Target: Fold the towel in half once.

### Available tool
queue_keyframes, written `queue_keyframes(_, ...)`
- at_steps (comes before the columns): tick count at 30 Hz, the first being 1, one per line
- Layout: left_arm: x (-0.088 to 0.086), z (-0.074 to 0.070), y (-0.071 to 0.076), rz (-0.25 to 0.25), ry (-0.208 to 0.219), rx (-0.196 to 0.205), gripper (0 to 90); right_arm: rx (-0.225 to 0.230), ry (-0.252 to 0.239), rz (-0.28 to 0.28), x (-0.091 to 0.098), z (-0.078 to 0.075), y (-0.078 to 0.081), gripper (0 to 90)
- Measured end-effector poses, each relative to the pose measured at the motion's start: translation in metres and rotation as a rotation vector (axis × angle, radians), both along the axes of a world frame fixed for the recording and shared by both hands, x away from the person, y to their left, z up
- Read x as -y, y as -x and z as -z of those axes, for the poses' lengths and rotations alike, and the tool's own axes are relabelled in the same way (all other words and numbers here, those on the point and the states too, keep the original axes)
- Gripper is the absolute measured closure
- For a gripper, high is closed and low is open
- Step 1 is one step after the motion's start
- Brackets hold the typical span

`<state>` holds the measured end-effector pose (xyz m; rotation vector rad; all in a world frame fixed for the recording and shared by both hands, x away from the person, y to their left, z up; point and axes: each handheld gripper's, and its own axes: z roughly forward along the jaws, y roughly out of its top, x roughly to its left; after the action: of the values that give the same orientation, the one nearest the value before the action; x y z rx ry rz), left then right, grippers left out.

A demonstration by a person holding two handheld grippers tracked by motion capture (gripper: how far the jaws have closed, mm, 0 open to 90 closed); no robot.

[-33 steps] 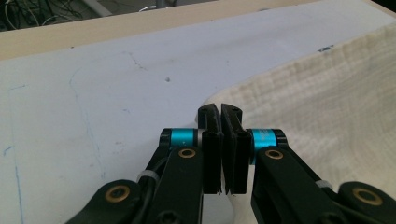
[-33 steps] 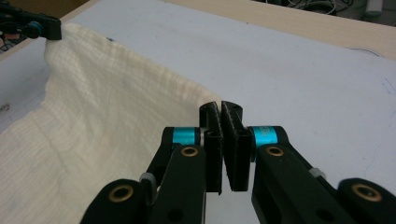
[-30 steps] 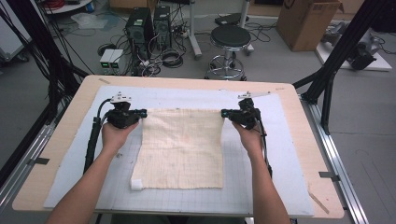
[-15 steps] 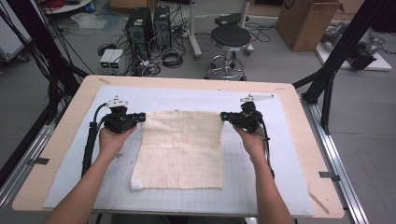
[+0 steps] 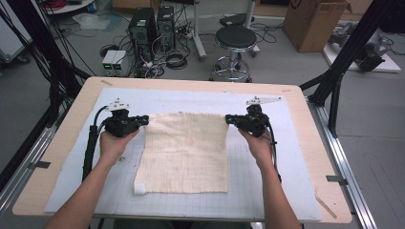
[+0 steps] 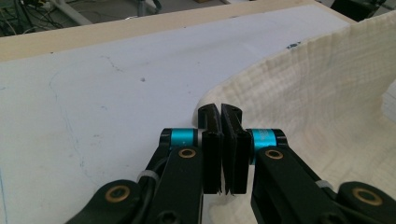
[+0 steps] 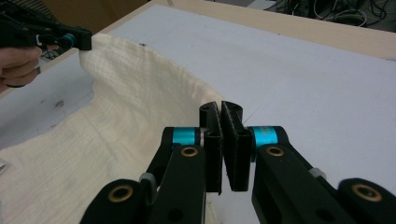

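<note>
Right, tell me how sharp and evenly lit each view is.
High view: soft and slightly blurry, even light, faint shadows under the cloth. Left gripper view: left gripper sharp, far table edge soft. Right gripper view: right gripper crisp, the background blurred.

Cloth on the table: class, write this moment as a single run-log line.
left tongs: shut on cloth far left corner | right tongs: shut on far right corner | far edge raised, near edge on mat

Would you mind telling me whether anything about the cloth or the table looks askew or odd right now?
Mostly tidy. The cloth lies flat, its far corners pinched by the left tongs and right tongs, both shut. Its far edge sags between them, and the near left corner is folded over into a small white lump. Nothing looks spilled or damaged.
</note>
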<state>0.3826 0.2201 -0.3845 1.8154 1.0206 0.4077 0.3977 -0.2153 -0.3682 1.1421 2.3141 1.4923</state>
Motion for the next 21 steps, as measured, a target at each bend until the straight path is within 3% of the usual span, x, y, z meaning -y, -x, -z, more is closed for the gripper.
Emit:
queue_keyframes(7, -0.002, -0.002, 0.004, 0.006, -0.005, 0.009, 86.7, 0.004, -0.007, -0.011, -0.001, -0.003, 0.004, 87.6)
queue_keyframes(21, -0.009, 0.004, 0.014, 0.019, 0.025, 0.004, 86.7, 0.006, -0.008, -0.033, -0.005, -0.006, 0.009, 87.5)
